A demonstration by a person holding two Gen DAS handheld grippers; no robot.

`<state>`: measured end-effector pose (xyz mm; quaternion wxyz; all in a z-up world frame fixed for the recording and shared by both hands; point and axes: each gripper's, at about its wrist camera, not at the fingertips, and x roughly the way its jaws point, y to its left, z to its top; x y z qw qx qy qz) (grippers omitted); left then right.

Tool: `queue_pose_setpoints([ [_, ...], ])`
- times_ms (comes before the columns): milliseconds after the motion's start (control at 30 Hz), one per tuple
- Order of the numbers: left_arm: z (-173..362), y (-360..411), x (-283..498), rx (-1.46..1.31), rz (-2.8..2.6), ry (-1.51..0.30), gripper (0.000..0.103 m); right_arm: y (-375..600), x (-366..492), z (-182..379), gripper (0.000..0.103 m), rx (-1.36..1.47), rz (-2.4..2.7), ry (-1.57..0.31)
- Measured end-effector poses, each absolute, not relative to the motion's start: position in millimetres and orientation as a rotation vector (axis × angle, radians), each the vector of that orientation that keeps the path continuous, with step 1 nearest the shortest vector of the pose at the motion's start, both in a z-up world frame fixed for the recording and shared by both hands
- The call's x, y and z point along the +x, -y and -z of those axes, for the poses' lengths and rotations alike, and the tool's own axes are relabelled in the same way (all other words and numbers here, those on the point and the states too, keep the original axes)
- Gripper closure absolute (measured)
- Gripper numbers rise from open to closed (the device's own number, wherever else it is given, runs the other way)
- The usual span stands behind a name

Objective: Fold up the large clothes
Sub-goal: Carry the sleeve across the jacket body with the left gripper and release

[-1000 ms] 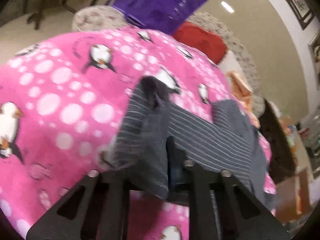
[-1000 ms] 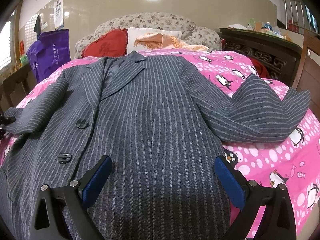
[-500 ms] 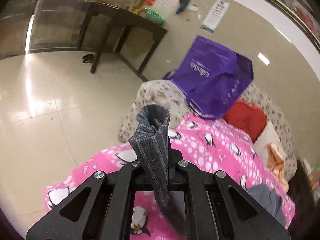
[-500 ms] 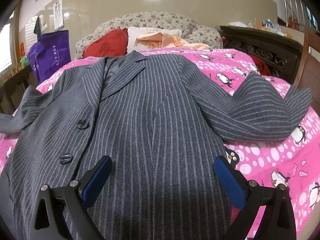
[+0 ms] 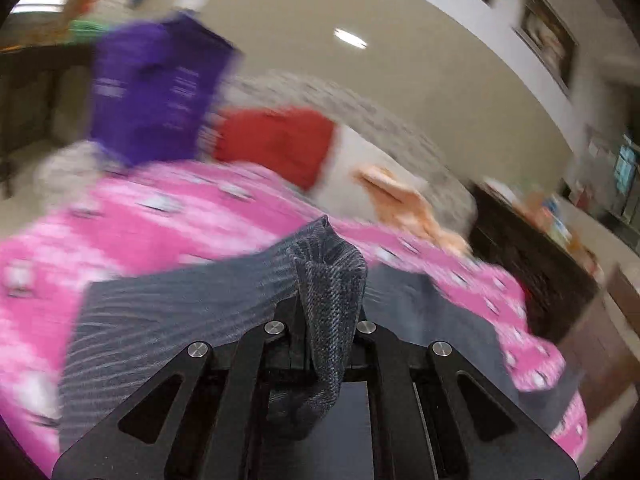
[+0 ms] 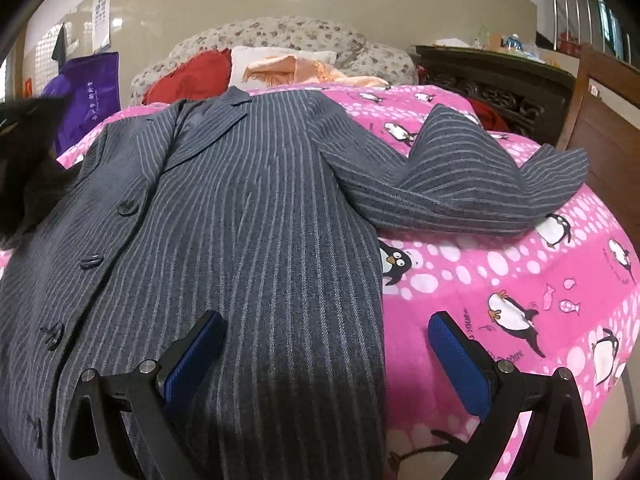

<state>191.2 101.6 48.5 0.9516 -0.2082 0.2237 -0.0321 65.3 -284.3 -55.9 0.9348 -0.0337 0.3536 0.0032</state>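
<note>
Beige walls and a floral sofa frame the bed, where a pink penguin-print blanket covers the whole surface. Across it we see the grey pinstriped jacket lying face up, collar toward the sofa and hem toward us, its buttons running down the left of the right wrist view. One sleeve bends out over the pink cloth on the right, its cuff kinked upward near the wooden chair. Behind the jacket, a purple bag stands at the left, with a red cushion and an orange cloth against the sofa.

We hold the right tool above the hem, its blue-padded fingers spread wide and gripping nothing; one finger hangs over the striped fabric, the other over the blanket just beside the jacket's edge.

Our left wrist view is blurred, yet it shows the left tool closed on a fold of the jacket's grey cloth, which stands up between its black fingers while the rest of the garment trails onto the blanket below.
</note>
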Motion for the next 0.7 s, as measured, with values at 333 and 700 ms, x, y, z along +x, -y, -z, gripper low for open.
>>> queue_pose_setpoints([
  [333, 15, 111, 240, -0.264, 0.569, -0.745, 0.098, 290, 64, 58, 0.002, -0.029, -0.035, -0.716],
  [700, 27, 150, 214, -0.242, 0.818, -0.884, 0.097, 289, 66, 58, 0.002, -0.034, -0.031, -0.720],
])
